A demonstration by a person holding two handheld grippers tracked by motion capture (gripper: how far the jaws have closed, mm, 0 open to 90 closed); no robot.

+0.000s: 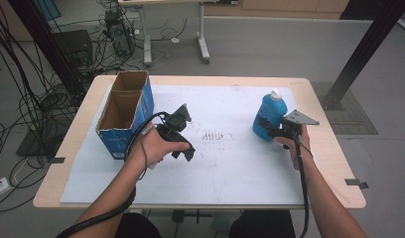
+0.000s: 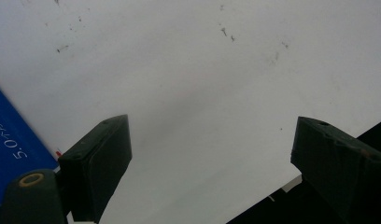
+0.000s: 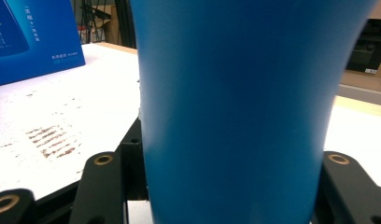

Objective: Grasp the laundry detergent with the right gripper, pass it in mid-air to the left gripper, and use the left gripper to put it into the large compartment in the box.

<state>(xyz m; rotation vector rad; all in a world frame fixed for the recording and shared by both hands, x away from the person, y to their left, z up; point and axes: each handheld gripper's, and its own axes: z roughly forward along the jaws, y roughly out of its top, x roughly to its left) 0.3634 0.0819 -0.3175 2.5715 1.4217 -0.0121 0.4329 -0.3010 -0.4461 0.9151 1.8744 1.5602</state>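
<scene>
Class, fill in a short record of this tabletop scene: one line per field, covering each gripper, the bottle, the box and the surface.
left gripper: open, empty, over the white sheet
right gripper: shut on blue bottle
blue bottle: upright, white cap, right side of the sheet
blue box: open top, standing at the sheet's left
marks: dark smudges mid-sheet

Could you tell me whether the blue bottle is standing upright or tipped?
Upright: the blue bottle stands on the table with its white cap on top.

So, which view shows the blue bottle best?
The high view: the whole blue bottle with its white cap stands upright on the table, clamped by the right hand-held gripper. The right gripper view shows its blue body very close; the left gripper view looks at the table.
</scene>
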